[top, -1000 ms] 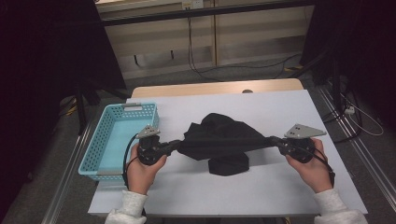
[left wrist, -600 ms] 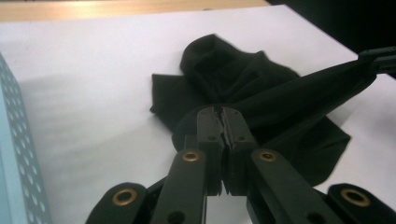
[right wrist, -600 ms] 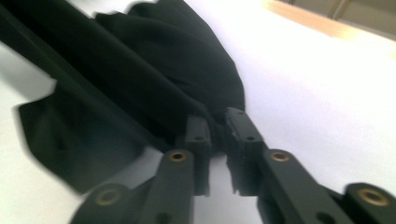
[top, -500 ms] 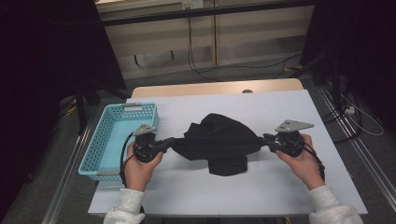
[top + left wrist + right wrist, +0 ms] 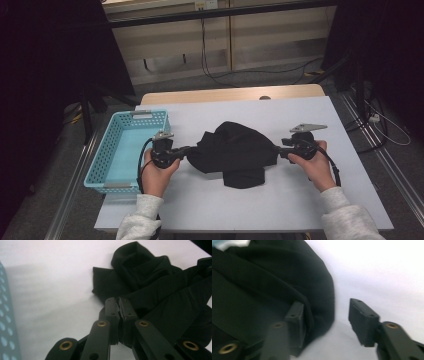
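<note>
A black cloth lies bunched on the white table between my two grippers. My left gripper is shut on the cloth's left edge; in the left gripper view its jaws meet with a fold of the cloth pinched between them. At the cloth's right edge my right gripper is open. Its jaws have just been opening. In the right gripper view the cloth bulges against one jaw of the right gripper, and the other stands apart over bare table.
A light blue plastic basket sits at the table's left edge, just beside my left hand; its wall shows as the basket in the left gripper view. Cables trail from both grippers. The floor beyond the table carries wires.
Both hands came inward and sank toward the table, so the stretched cloth slackened into a heap. The right jaws went from shut on the cloth's edge to open, releasing it.
</note>
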`<state>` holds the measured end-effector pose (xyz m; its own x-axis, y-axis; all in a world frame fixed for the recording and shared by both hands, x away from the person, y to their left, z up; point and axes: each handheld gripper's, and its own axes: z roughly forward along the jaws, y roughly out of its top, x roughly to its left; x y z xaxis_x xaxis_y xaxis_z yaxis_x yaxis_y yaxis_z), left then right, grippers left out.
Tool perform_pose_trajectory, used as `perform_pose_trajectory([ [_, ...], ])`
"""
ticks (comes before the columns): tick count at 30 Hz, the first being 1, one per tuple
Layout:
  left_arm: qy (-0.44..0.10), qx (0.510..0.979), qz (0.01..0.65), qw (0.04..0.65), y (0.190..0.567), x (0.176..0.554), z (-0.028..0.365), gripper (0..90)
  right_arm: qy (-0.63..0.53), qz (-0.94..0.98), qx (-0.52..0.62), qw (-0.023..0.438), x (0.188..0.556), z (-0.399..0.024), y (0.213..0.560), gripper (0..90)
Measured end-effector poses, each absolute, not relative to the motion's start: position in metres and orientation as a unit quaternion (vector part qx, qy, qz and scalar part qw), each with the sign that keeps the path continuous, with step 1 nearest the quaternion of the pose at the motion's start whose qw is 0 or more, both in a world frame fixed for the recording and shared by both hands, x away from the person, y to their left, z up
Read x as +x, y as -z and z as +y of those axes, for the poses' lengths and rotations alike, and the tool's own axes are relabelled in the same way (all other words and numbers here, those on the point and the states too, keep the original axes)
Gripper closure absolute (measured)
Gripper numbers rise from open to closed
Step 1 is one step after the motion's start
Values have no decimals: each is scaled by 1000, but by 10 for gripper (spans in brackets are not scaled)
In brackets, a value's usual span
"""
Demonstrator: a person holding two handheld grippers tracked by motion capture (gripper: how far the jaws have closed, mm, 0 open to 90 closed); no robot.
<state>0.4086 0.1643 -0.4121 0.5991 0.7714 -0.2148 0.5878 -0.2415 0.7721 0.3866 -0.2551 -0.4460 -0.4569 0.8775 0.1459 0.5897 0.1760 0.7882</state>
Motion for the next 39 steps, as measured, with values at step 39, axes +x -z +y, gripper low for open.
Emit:
perform_pose_trajectory([
  [39, -127, 787, 453, 399, 416, 410, 163, 867, -447, 760, 430, 191, 341, -246, 420, 381],
])
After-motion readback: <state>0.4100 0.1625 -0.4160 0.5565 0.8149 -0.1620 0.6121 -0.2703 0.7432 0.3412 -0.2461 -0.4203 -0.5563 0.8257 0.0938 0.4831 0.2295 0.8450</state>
